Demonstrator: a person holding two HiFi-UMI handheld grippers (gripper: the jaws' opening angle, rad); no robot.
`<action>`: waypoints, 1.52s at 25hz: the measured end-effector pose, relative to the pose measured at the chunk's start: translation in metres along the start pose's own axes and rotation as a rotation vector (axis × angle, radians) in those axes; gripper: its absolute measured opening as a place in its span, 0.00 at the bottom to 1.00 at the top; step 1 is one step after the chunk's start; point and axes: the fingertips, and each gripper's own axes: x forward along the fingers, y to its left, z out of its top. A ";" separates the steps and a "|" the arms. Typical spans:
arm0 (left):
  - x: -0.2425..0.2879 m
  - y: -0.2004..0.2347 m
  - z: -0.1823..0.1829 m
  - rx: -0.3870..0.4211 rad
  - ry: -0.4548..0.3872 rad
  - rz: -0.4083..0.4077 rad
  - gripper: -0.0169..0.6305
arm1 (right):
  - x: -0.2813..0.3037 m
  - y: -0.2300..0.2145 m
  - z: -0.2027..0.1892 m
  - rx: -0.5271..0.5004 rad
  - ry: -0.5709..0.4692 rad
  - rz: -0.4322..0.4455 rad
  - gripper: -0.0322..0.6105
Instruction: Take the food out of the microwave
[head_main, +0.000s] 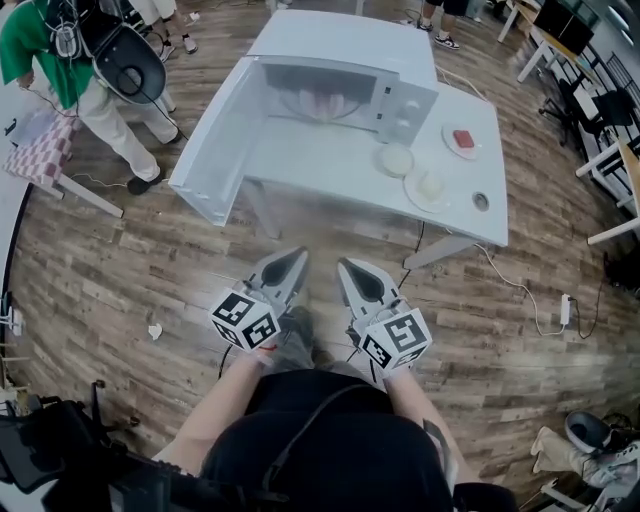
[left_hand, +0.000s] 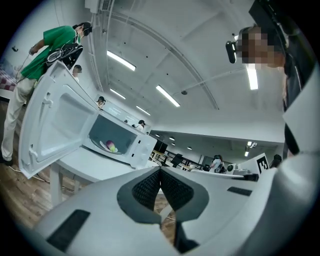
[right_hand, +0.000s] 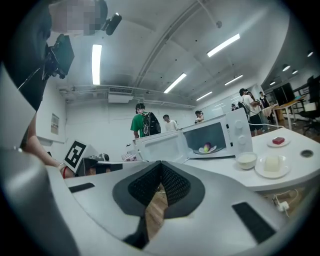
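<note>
Head view: the boxy white microwave (head_main: 340, 95) stands open on the smooth table (head_main: 330, 160), rounded food (head_main: 320, 103) inside it, with the left gripper (head_main: 288, 258) and right gripper (head_main: 352, 268) well short of it. The left gripper view shows ribbed black fingers (left_hand: 147, 187) pressed together on nothing. The right gripper view shows the same meshed fingers (right_hand: 147, 186), also empty.

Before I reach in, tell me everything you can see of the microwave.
The microwave is a white, boxy countertop unit, looking like painted metal and plastic. It stands upright on the white table, toward its far edge. Its door is swung wide open to the left in the head view, reaching past the table's edge. Two round knobs sit on the panel right of the cavity. Inside, a white plate holds a small pink and green food item.
</note>
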 end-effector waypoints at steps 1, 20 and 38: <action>0.006 0.008 0.002 -0.006 0.008 -0.005 0.04 | 0.008 -0.006 0.001 0.009 0.002 -0.013 0.08; 0.094 0.118 0.051 -0.035 0.067 -0.118 0.04 | 0.138 -0.083 0.009 0.086 0.053 -0.144 0.08; 0.118 0.156 0.050 -0.088 0.064 -0.103 0.04 | 0.186 -0.107 -0.010 0.149 0.107 -0.150 0.08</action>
